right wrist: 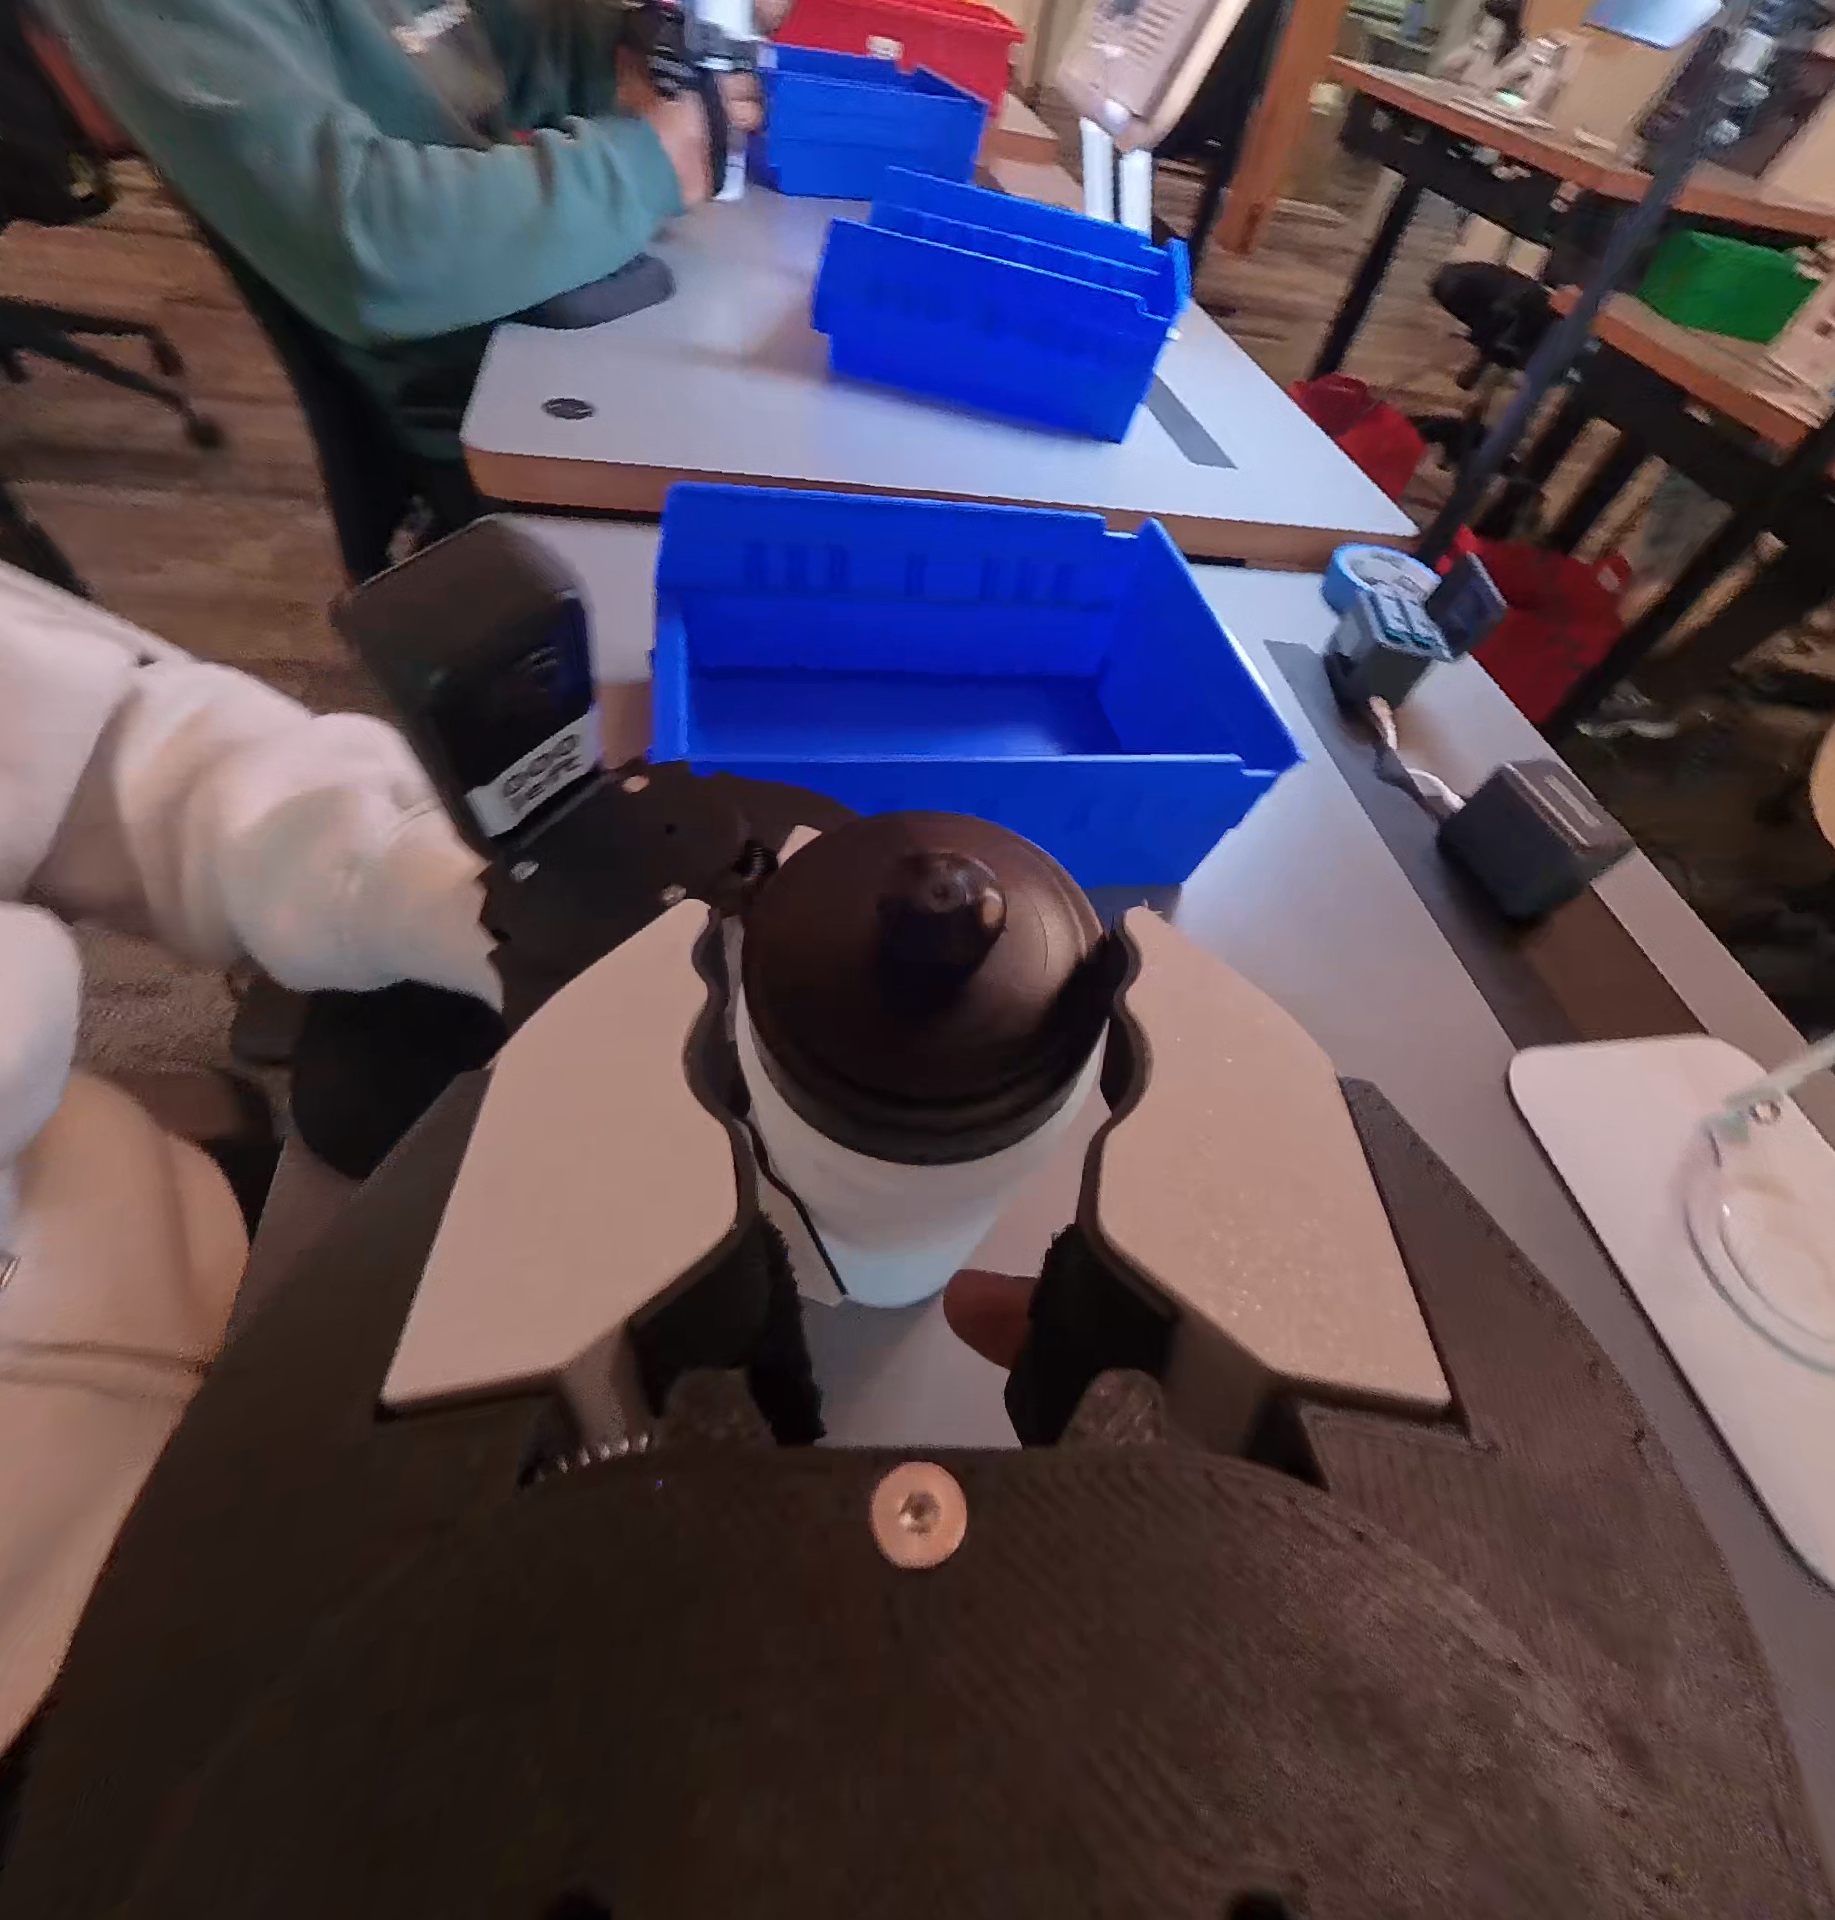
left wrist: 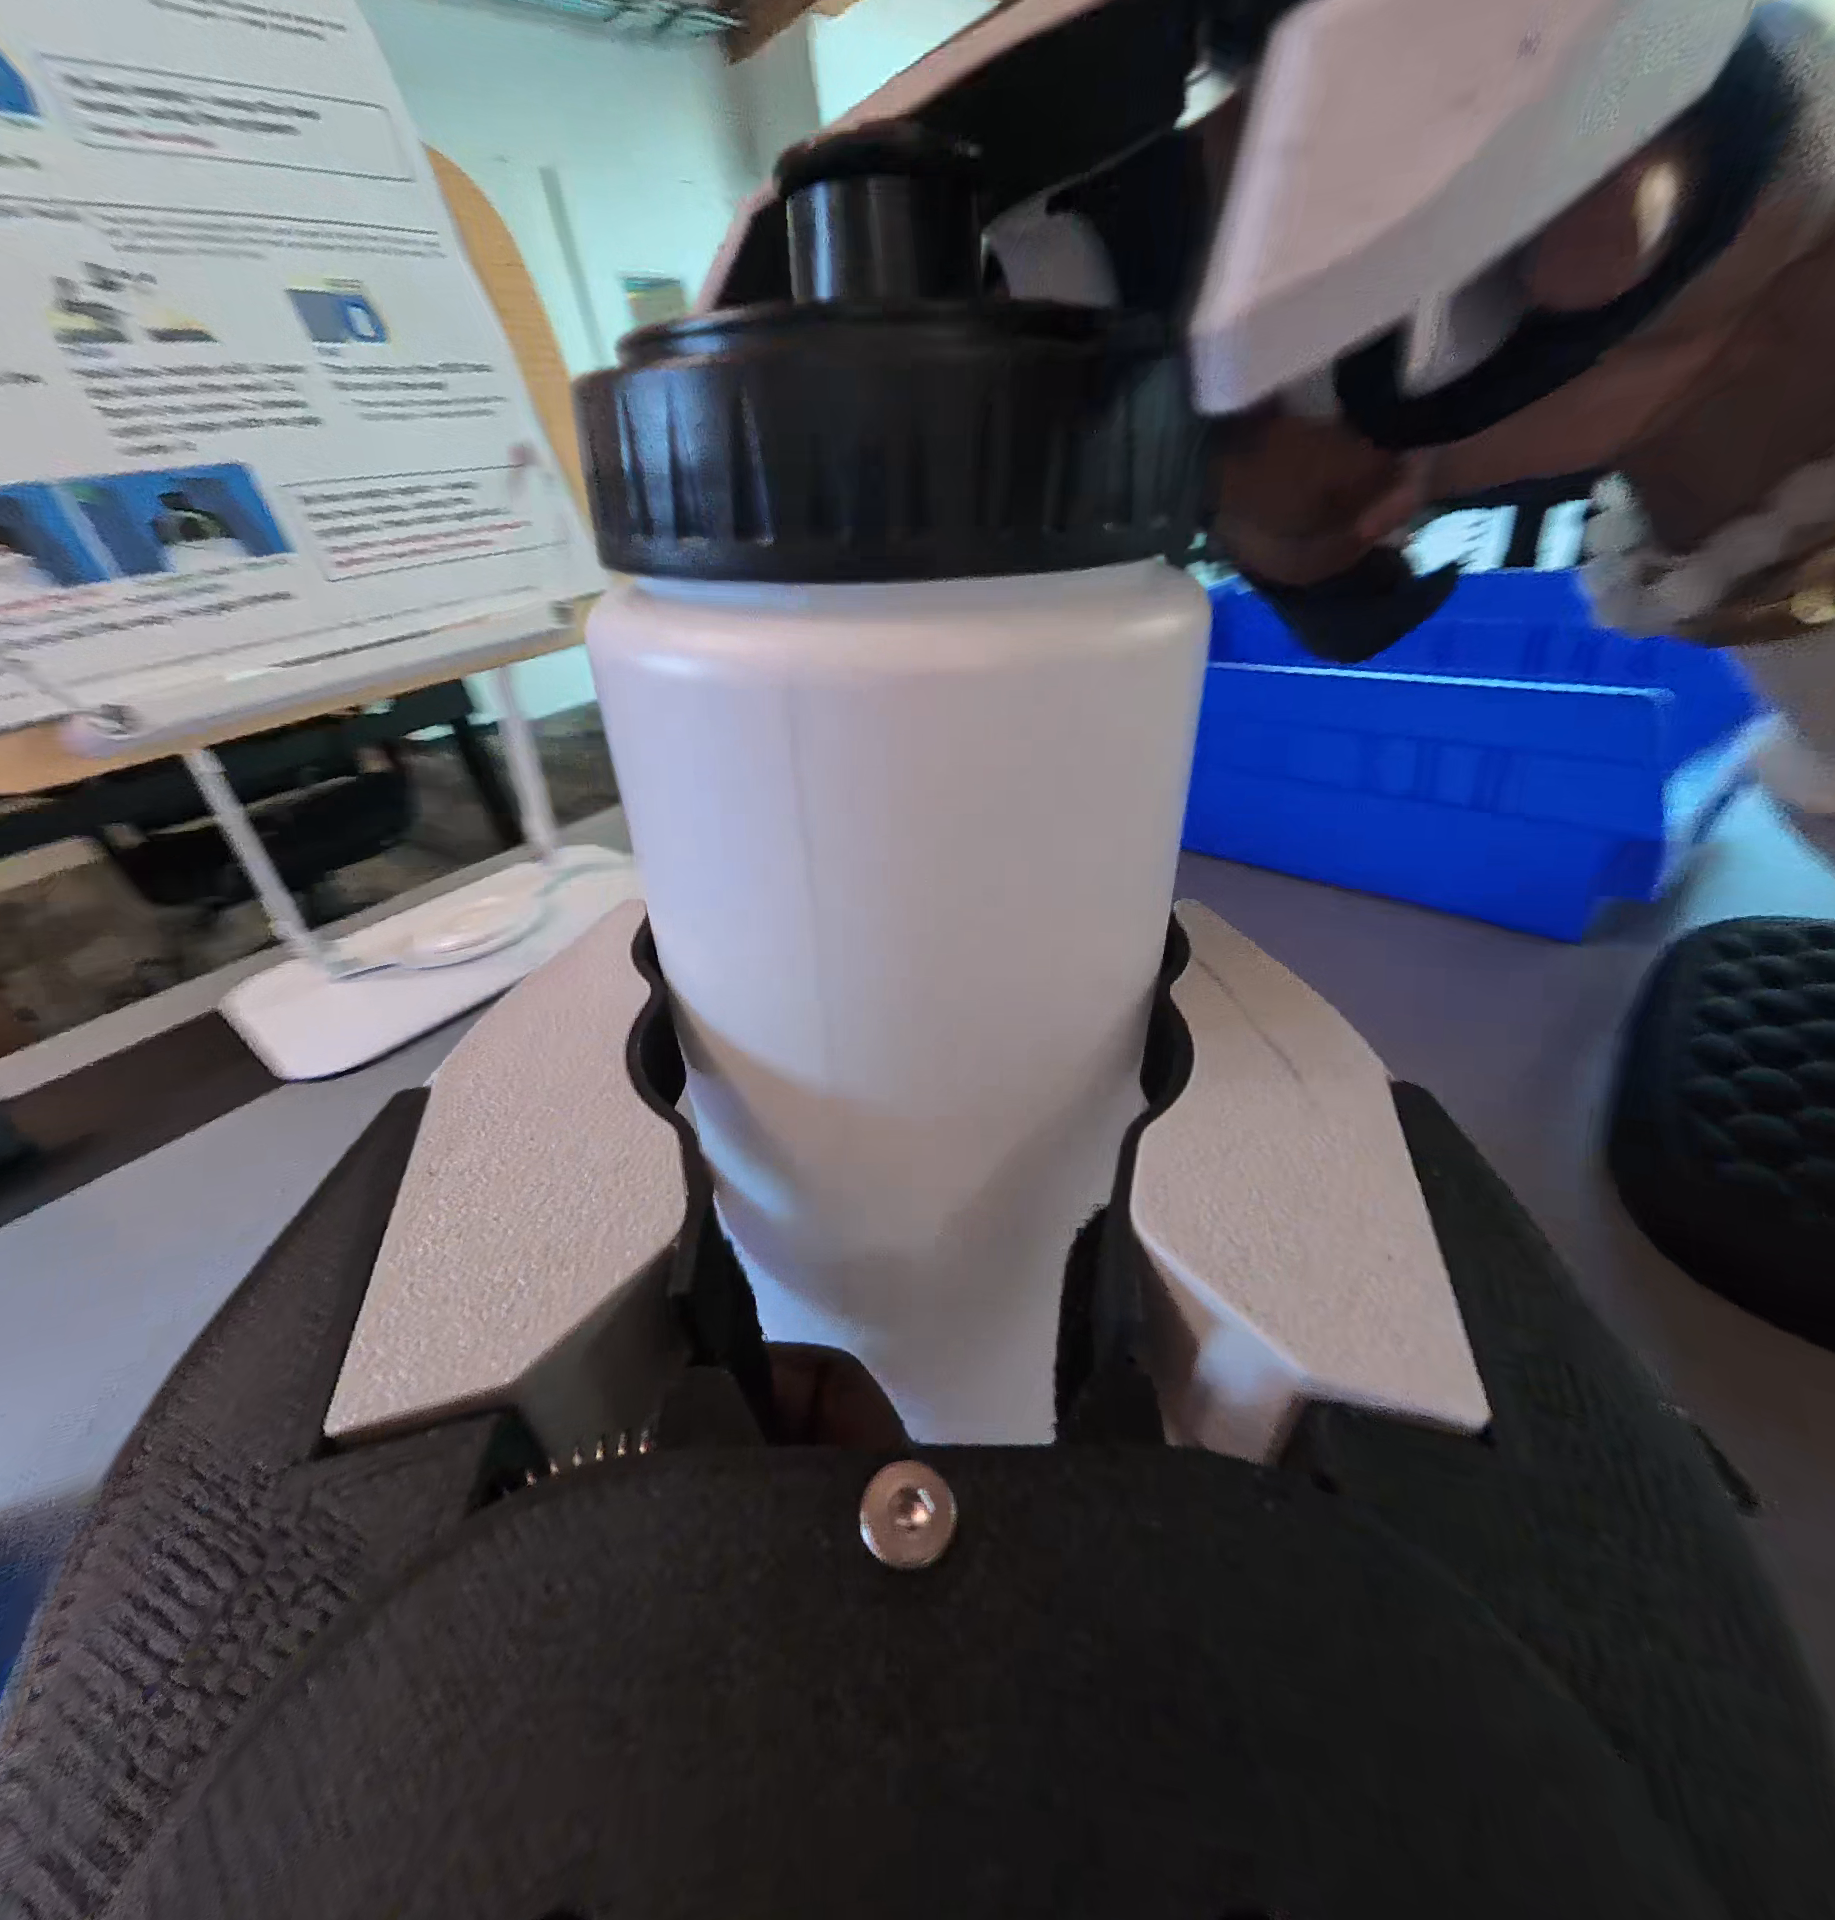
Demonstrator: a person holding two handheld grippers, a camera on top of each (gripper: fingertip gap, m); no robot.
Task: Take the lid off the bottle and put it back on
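The grey table (right wrist: pixel 1339 904) is carrying everything, and the bottle serves as the landmark. Behind the bottle a blue bin (right wrist: pixel 954 665) is sitting on the table with its open side up. Left of the bottle (as the left wrist view sees it) a white stand (left wrist: pixel 425 956) is holding up a printed sheet.

The white bottle (left wrist: pixel 892 831) is standing upright, its black lid (left wrist: pixel 882 447) sitting on its neck with the spout pointing up.

The left gripper (left wrist: pixel 908 1039) is reaching in level from the side, its two fingers clamping the bottle's lower body and touching it on both sides. The right gripper (right wrist: pixel 913 1039) is coming down from above, tilted forward, its fingers sitting on either side of the lid; whether they are pressing on the rim I cannot tell. A white sleeve (right wrist: pixel 196 831) is lying left of the bottle in the right wrist view.
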